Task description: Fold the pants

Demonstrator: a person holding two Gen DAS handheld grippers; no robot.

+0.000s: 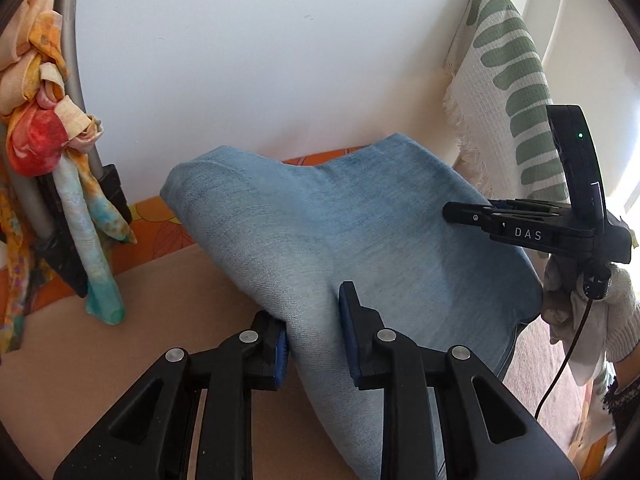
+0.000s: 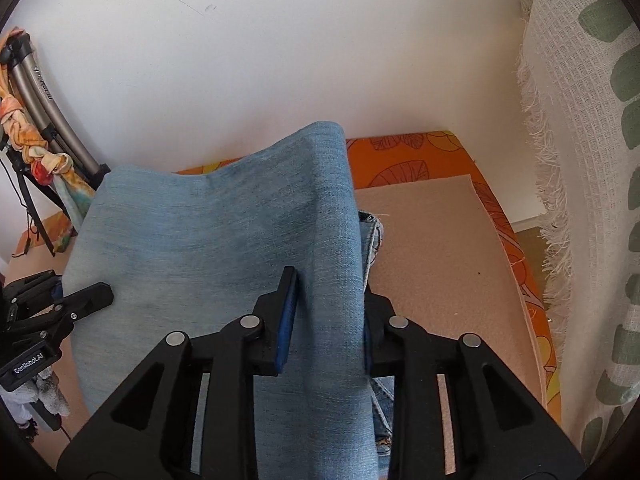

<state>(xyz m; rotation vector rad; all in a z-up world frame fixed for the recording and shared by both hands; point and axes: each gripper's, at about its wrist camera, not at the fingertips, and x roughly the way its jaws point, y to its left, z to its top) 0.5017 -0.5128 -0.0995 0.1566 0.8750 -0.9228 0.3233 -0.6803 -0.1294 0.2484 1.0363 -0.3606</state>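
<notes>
In the left wrist view, the pants (image 1: pixel 320 216) are being held up as a doubled panel of denim over the tan mat (image 1: pixel 132 360). A fold of denim is lying between the pads of the left gripper (image 1: pixel 314 338); the left pad is touching the cloth, while a gap is showing at the right pad, so the jaws are being read as spread loosely around the fold, not pinching it. The panel is running ahead of and to the right of this gripper, its long axis slanting from near the jaws toward the wall. The right gripper (image 1: pixel 452 213) is being seen side-on at the panel's right edge, in a gloved hand (image 1: pixel 580 304).

In the right wrist view, a ridge of the pants (image 2: pixel 224 232) is passing straight between the pads of the right gripper (image 2: pixel 326 320). The left pad is standing clear of the cloth, so these jaws are being read as spread too. The ridge is pointing directly ahead along the fingers; the rest of the panel is hanging to the left, where the left gripper (image 2: pixel 100 292) is meeting its edge. Each gripper is nearest its own edge.
</notes>
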